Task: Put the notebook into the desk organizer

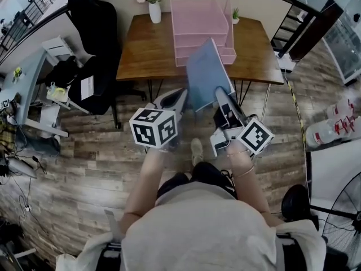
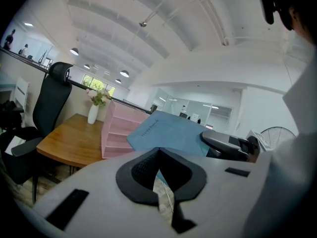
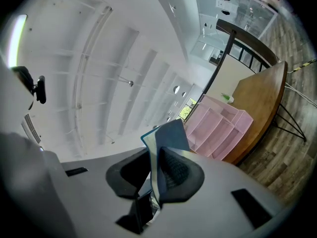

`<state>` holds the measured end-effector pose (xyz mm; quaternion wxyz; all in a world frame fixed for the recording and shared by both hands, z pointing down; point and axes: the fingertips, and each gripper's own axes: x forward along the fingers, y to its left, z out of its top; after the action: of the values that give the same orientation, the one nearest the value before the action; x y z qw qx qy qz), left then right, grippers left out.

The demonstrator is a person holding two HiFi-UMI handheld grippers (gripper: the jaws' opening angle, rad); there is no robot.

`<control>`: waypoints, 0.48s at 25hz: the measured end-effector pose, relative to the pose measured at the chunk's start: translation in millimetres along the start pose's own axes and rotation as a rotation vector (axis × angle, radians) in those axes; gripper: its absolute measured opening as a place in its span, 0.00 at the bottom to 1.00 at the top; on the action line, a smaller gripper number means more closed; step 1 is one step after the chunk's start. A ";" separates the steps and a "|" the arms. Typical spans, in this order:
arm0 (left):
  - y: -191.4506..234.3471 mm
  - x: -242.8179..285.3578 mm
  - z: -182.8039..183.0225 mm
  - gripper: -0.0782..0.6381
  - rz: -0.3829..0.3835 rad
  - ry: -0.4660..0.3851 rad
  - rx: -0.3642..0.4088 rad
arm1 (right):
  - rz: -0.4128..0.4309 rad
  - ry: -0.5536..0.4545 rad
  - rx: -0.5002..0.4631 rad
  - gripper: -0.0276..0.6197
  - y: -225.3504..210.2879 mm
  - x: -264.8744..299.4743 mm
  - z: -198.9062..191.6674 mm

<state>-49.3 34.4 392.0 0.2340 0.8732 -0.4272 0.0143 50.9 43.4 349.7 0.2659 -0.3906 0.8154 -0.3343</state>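
Observation:
I hold a blue notebook upright in the air, in front of the wooden table. My right gripper is shut on its lower right edge; in the right gripper view the cover and page edge stand between the pads. My left gripper is at the lower left corner. In the left gripper view that corner sits pinched between the pads, and the cover rises beyond. The pink desk organizer stands on the table, beyond the notebook.
A white vase of flowers stands left of the organizer and a small plant right of it. A black office chair is left of the table, with a cluttered desk further left. A fan stands at lower right.

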 end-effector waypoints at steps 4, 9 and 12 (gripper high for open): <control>20.6 25.8 26.8 0.12 0.021 -0.019 0.015 | 0.040 -0.022 0.001 0.15 -9.5 35.0 25.2; 37.5 58.4 63.6 0.12 0.037 -0.052 0.039 | 0.090 -0.055 0.002 0.15 -16.3 77.0 65.0; 46.7 80.5 82.3 0.12 0.050 -0.069 0.043 | 0.135 -0.056 -0.002 0.15 -20.7 104.5 86.4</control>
<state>-47.8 -84.3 355.3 0.1998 0.8672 -0.4562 -0.0006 62.6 -80.6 292.5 0.3100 -0.3444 0.8325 -0.3038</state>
